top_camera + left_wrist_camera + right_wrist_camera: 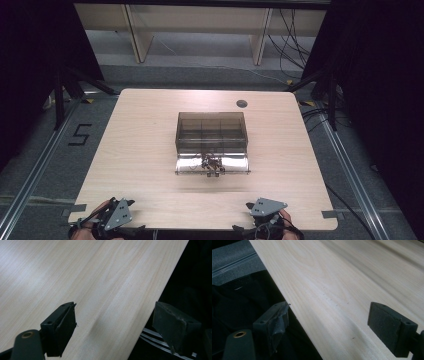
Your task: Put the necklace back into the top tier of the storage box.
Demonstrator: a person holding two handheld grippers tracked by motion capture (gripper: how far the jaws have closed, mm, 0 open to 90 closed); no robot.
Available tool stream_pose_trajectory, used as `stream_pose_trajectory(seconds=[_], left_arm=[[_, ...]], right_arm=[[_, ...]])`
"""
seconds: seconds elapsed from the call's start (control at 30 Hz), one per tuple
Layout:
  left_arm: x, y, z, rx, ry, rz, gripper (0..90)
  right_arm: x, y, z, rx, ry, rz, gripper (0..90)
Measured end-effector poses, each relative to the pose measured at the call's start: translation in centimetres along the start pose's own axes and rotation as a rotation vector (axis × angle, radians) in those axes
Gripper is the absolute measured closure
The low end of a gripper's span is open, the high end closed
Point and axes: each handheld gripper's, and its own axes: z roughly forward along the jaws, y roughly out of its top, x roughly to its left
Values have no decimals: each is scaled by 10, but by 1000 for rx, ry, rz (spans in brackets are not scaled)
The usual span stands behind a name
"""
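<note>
A smoky clear plastic box (211,129) with inner compartments stands at the middle of the light wooden table (140,150). Its lid (235,165) lies folded down in front of it, and a small dark tangle of parts (212,164) rests on the lid. My left gripper (129,203) is at the table's near left corner, held in a hand; its jaws (115,322) stand wide open over the table's edge with nothing between them. At the near right, my right gripper (249,205) is likewise open and empty (328,322), straddling the near edge.
A round dark grommet hole (242,103) sits near the table's far edge. Behind the table stands a pale shelf frame (200,30). Cables (300,55) trail on the floor at the right, and a "5" mark (80,134) is taped on the floor at the left.
</note>
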Motion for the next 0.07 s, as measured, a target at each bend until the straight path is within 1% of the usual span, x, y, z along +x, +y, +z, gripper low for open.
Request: stream_pose_trajectory(seconds=[0.03,0.07], left_arm=[[0,0,0,6,0,-5,184],[0,1,-1,18,3,-1,184]], right_arm=[[0,0,0,0,-6,2,179],[0,0,0,1,-6,3,179]])
